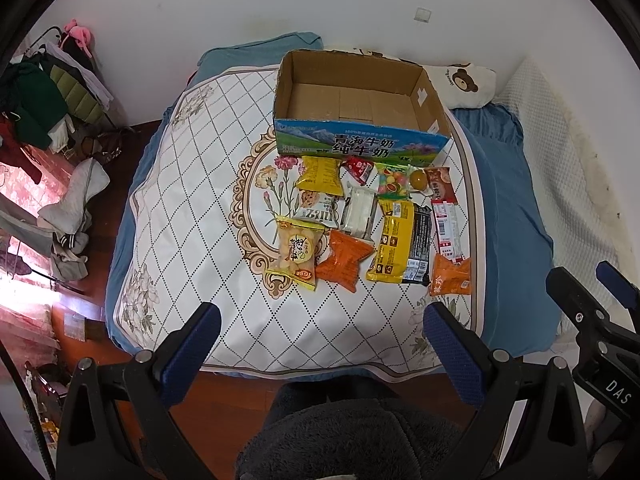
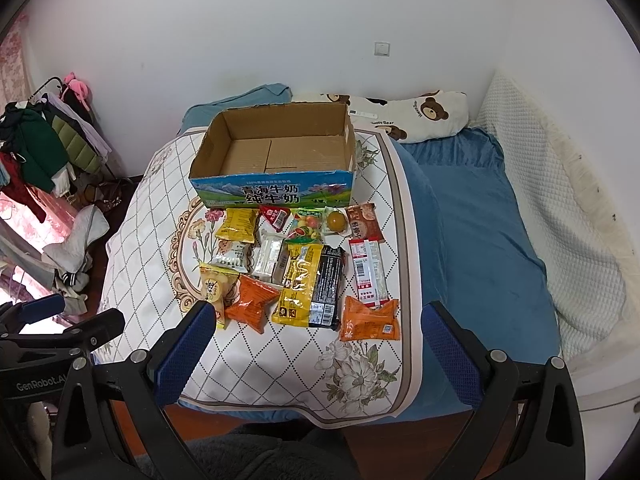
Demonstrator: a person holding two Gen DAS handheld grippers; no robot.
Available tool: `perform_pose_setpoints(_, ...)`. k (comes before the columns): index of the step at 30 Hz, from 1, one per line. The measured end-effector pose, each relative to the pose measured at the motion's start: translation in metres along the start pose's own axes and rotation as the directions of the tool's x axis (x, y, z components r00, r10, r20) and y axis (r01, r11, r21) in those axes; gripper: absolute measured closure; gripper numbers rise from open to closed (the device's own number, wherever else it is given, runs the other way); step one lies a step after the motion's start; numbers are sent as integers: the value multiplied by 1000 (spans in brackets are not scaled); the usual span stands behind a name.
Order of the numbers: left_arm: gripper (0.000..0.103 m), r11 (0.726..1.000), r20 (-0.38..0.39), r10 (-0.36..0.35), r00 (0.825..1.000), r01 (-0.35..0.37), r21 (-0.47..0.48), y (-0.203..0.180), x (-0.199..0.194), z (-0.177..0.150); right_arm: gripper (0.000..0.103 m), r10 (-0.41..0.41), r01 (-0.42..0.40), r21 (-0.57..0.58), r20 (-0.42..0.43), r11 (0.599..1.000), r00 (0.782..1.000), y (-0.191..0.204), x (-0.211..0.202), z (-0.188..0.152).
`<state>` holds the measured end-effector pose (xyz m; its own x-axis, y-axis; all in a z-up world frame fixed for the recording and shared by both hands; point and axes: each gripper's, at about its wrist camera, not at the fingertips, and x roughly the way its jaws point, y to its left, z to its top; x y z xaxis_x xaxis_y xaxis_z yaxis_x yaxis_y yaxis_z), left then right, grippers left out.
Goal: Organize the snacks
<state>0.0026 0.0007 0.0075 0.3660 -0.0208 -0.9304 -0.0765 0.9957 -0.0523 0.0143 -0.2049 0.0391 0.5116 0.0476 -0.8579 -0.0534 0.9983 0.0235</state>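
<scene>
Left tool (image 1: 320,320), right tool (image 2: 316,320) both wide, empty; snacks (image 2: 296,272) before empty box (image 2: 276,152).

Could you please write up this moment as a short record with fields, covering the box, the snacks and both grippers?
setting: quilted mat on a bed
box: open cardboard milk box, nothing inside
snacks: about a dozen packets lying in front of the box, none packed
nearest packets: orange bag, orange packet
largest packet: yellow and black pack
left gripper: jaws open, holding nothing
right gripper: jaws open, holding nothing
</scene>
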Motion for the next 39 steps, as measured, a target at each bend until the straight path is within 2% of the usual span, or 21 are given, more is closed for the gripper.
perform_pose_setpoints(29, 0, 1000, 9, 5, 1000, -5, -2, 0, 1, 3, 0, 16, -16, 19, -8, 1000, 1000, 2, 3, 0)
perform_pose_setpoints(31, 0, 1000, 30, 25, 999, -25, -2, 2, 9, 8, 0, 19, -19, 38, -9, 999, 1000, -1, 15, 1)
perform_pose_setpoints(35, 0, 987, 64, 161, 985, -162, 15, 12, 56, 26, 0, 18, -14, 79, -41, 997, 999, -5, 63, 3)
perform_pose_setpoints(36, 0, 979, 60, 202, 978, -204, 27, 15, 72, 31, 0, 16, -12, 88, -53, 996, 998, -7, 79, 4)
perform_pose_setpoints(39, 0, 969, 12, 238, 971, -238, 63, 25, 123, 41, 0, 21, -9, 111, -104, 994, 994, -8, 137, 4)
